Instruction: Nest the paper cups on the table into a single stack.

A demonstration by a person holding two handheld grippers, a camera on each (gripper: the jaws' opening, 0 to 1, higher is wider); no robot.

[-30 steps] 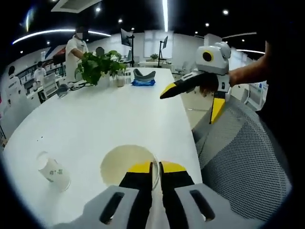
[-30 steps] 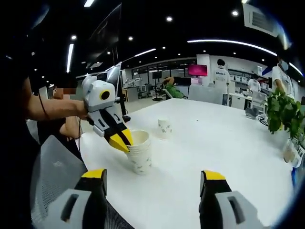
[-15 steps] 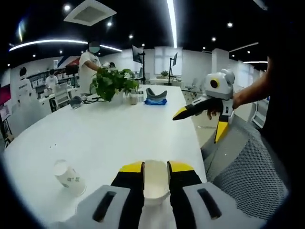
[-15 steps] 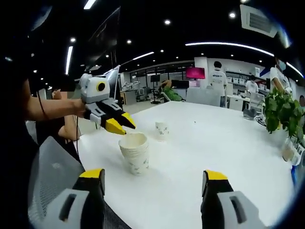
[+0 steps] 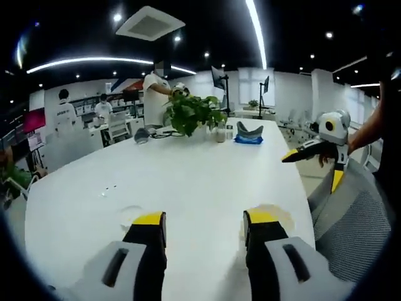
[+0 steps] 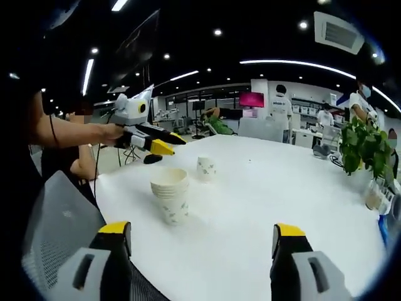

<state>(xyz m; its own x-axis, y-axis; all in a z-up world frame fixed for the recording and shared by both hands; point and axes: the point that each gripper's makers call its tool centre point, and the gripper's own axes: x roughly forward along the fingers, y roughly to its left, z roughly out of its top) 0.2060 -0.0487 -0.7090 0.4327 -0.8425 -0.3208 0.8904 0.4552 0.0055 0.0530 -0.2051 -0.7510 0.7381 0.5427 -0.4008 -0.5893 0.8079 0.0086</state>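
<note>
White bench [image 6: 269, 188] carries the stack of paper cups [image 6: 170, 195], upright near the edge by the mesh chair [image 6: 56, 216]. A single paper cup [image 6: 204, 168] stands upright a bit further in, apart from the stack, not nested yet.

Right gripper view: right tool [image 6: 202, 241] has jaws spread wide, released, nothing between them, low over the near bench edge. Left tool [image 6: 164, 144] hangs above and just behind the stack, not touching it; its jaws look a little apart with nothing held, yellow tips pointing toward the single cup.

Left gripper view: left tool [image 5: 203, 224] jaws wide apart, empty, over bare bench top. Rim of the stack [image 5: 272, 216] peeks out just right of the right jaw. Single cup [image 5: 130, 214] sits faint and blurred by the left jaw. Right tool [image 5: 313, 158] is at the far right by the chair, jaws splayed open, empty.

Far end of the bench: a potted plant [image 5: 193, 111], a blue cloth [image 5: 249, 140]. People stand in the background office.
</note>
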